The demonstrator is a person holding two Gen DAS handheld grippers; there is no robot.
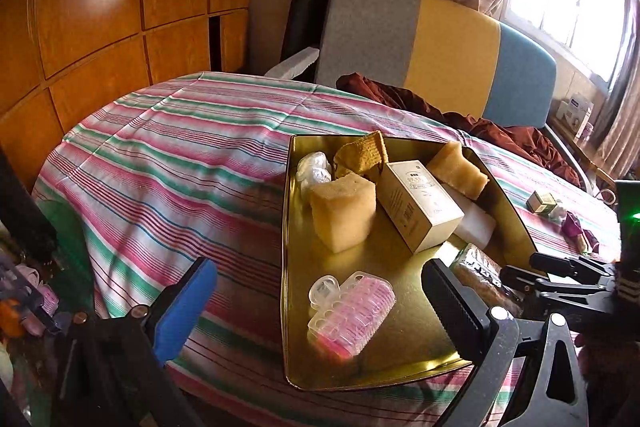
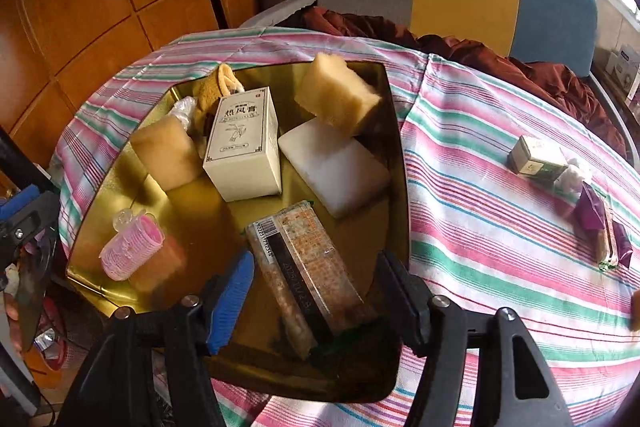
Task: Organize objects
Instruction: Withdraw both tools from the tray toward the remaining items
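A gold tin tray [image 1: 400, 359] [image 2: 188, 211] lies on the striped tablecloth. It holds two yellow sponges [image 1: 342, 213] [image 2: 338, 95], a cream carton [image 1: 420, 205] [image 2: 244, 143], a white block [image 2: 334, 165], a pink hair roller [image 1: 352, 311] [image 2: 132, 247], a knitted cloth [image 1: 364, 151] and a clear-wrapped snack bar [image 2: 308, 275]. My right gripper [image 2: 316, 291] is open, its fingers either side of the snack bar lying in the tray, not touching it. My left gripper [image 1: 320, 307] is open and empty over the tray's near left corner, by the roller.
On the cloth right of the tray lie a small green-white box [image 2: 536, 157] [image 1: 541, 203], a white wad [image 2: 574, 175] and a purple-wrapped packet [image 2: 600, 227]. A maroon garment [image 2: 500, 59] and a grey-yellow-blue chair back [image 1: 452, 51] stand behind. Wooden cabinets [image 1: 100, 7] are to the left.
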